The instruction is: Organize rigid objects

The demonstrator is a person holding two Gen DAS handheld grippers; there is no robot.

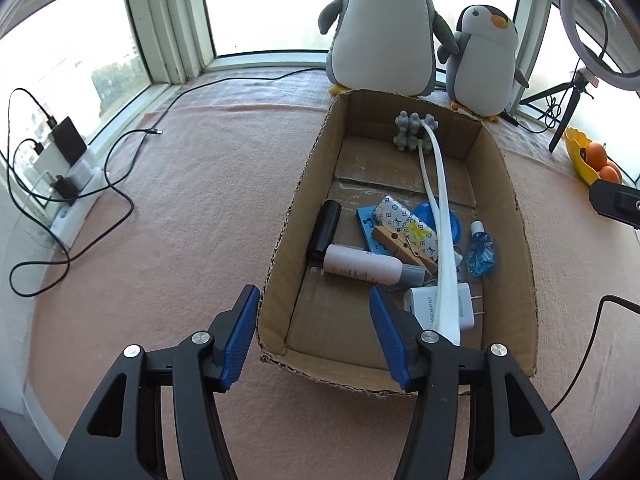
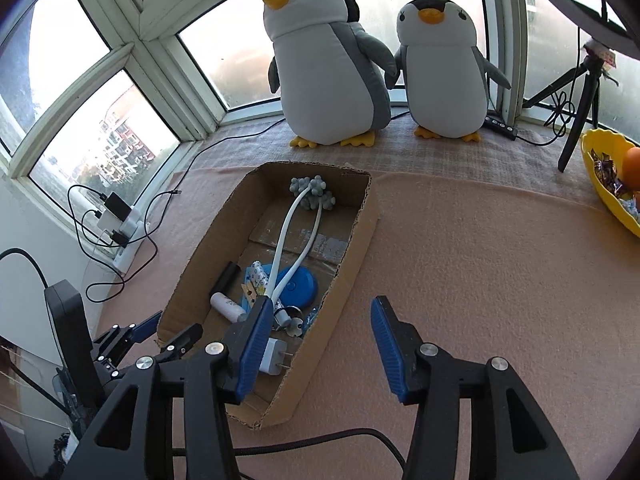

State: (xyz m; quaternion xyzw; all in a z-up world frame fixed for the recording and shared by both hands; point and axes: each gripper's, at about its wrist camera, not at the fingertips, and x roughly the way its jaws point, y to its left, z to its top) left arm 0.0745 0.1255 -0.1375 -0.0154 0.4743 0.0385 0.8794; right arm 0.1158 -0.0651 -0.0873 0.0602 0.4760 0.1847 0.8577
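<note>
An open cardboard box lies on the pink cloth. In it are a black cylinder, a white bottle, a wooden clothespin, a patterned packet, a blue disc, a small blue bottle, a white plug adapter and a white looped cord ending in grey knobby balls. My left gripper hangs open over the box's near left corner, holding nothing. My right gripper is open and empty, straddling the box's right wall. The left gripper also shows there, at the box's near left corner.
Two plush penguins stand behind the box at the window. A power strip with chargers and loose cables lies at the left. A yellow bowl with oranges and a tripod are at the right. A black cable crosses the near cloth.
</note>
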